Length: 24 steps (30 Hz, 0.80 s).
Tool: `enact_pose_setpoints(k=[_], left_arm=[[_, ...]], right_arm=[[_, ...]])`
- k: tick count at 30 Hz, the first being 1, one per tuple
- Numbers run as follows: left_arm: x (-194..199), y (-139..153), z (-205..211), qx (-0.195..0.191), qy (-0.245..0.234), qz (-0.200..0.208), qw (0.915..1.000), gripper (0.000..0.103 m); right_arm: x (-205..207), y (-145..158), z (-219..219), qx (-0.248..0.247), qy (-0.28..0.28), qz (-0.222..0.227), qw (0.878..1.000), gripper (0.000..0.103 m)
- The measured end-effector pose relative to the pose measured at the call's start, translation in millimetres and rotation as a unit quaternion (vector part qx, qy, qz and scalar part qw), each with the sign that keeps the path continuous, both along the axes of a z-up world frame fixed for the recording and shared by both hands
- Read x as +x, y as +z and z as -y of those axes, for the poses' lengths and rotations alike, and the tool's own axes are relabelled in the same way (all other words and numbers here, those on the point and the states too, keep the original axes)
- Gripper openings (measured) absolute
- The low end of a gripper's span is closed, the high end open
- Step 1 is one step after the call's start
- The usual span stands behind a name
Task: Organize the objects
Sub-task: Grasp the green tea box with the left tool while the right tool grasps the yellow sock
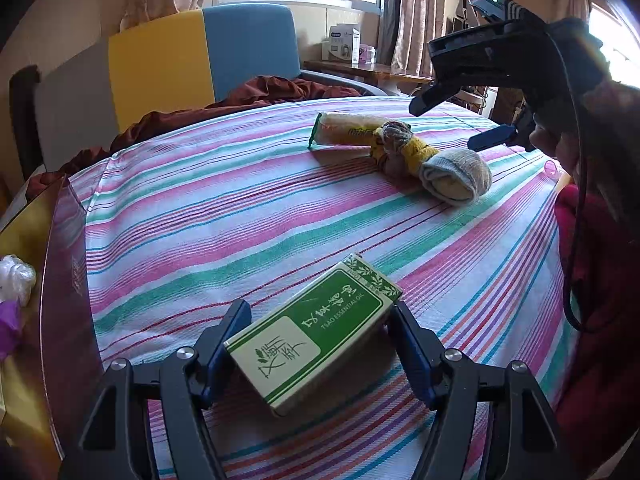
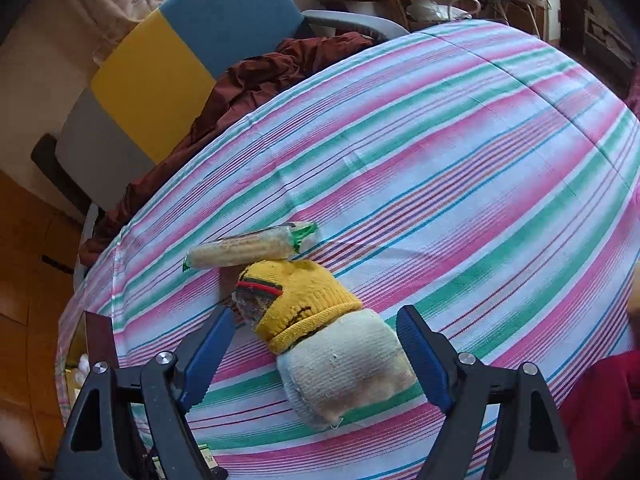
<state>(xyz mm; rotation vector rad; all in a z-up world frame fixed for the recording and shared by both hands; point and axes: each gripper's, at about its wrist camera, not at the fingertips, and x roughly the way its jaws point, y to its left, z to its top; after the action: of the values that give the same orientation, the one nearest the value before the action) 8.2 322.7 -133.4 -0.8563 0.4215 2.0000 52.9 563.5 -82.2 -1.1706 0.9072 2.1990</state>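
Striped cloth (image 1: 240,208) covers the surface, pink/green/white bands. Chair (image 1: 200,52) behind it with grey, yellow and blue panels; dark red fabric (image 1: 256,94) bunched along the far edge. Dark box wall (image 1: 68,280) at the left edge, something white and purple inside.

Left tool (image 1: 316,340): jaws about half spread, clamped on a green-and-white box (image 1: 316,336) reading "TSAO ESSENTIAL OIL". Both pads touch its long sides. Box sits tilted, near end raised off the cloth.

Right tool (image 2: 316,356): jaws wide, gripping nothing. Sock roll (image 2: 344,372) lies between the fingers (image 2: 208,348), gaps both sides, no pad contact. In the left view that tool hangs above the cloth, a hand (image 1: 560,144) on it.

Sock roll is on the cloth mid-surface: off-white end near, yellow part (image 2: 300,300) with red and green stripes further off. Snack pack (image 2: 248,246) with green ends lies just behind it, touching the yellow part. Oil box is well apart from both, at the near side.
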Motion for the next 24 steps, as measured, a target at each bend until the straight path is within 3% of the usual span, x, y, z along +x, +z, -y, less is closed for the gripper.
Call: enact_pose_setpoints(k=[3, 8, 9, 10, 11, 13, 18, 24], left_arm=[[0.1, -0.1, 0.0, 0.001, 0.000, 0.000, 1.0000, 0.071], [-0.4, -0.5, 0.8, 0.005, 0.000, 0.002, 1.0000, 0.071], [-0.3, -0.6, 0.8, 0.005, 0.000, 0.002, 1.0000, 0.071], [-0.5, -0.8, 0.9, 0.006, 0.000, 0.001, 1.0000, 0.071], [-0.4, -1.0, 0.8, 0.006, 0.000, 0.001, 1.0000, 0.071], [0.0, -1.4, 0.5, 0.006, 0.001, 0.000, 1.0000, 0.071], [0.3, -2.0, 0.2, 0.006, 0.001, -0.001, 1.0000, 0.071], [0.5, -2.6, 0.1, 0.005, 0.001, -0.003, 1.0000, 0.071]], right_arm=[[-19.7, 1.1, 9.0, 0.032, 0.052, 0.029, 0.998, 0.084], [-47.0, -25.7, 14.3, 0.044, 0.091, 0.085, 0.991, 0.084], [-50.1, -28.6, 17.9, 0.046, 0.098, 0.089, 0.990, 0.075], [-51.4, -26.7, 23.9, 0.050, 0.112, 0.083, 0.989, 0.051], [-52.8, -23.6, 31.4, 0.049, 0.134, 0.069, 0.987, 0.048], [-57.4, -21.4, 52.3, 0.038, 0.191, 0.048, 0.980, 0.046], [-73.0, -29.0, 98.4, 0.059, 0.285, 0.062, 0.955, 0.046], [-77.7, -34.5, 83.6, 0.033, 0.270, 0.066, 0.960, 0.046]])
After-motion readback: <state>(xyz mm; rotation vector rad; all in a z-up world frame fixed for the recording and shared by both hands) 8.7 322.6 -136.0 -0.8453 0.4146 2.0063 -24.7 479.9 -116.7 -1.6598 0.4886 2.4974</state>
